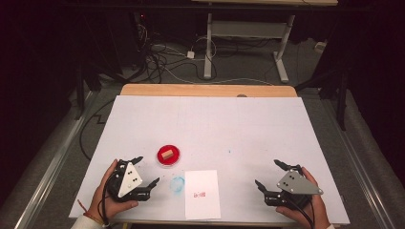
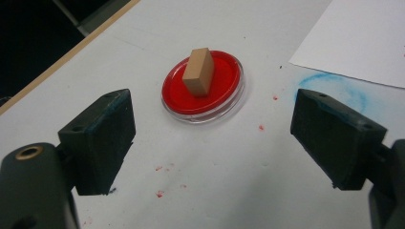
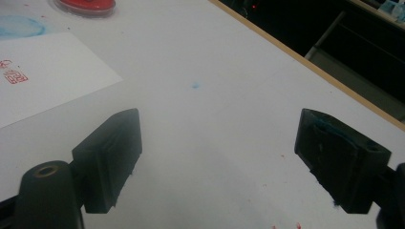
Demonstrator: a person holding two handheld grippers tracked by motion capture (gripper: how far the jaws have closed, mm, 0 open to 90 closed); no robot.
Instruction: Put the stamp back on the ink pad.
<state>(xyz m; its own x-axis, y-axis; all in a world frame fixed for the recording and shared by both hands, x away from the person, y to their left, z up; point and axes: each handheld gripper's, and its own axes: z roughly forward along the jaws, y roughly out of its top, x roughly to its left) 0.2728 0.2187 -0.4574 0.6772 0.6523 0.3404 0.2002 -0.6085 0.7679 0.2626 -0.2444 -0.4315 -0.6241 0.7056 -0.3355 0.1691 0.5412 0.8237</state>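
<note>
A round red ink pad point(image 1: 169, 155) lies on the white tabletop point(image 1: 248, 124), with a small tan block point(image 1: 166, 154) standing upright on it. Near the pad, toward the person, lie a white paper sheet point(image 1: 202, 193) bearing a red stamp mark point(image 1: 199, 194) and a blue smudge point(image 1: 177, 185) just beside that sheet; small red specks dot the surface near the pad. The left gripper point(image 1: 145, 171) rests close to the pad, jaws spread wide and holding nothing, the pad ahead between them with nothing in the way. The right gripper point(image 1: 271, 175), well apart from the pad, is likewise released.
</note>
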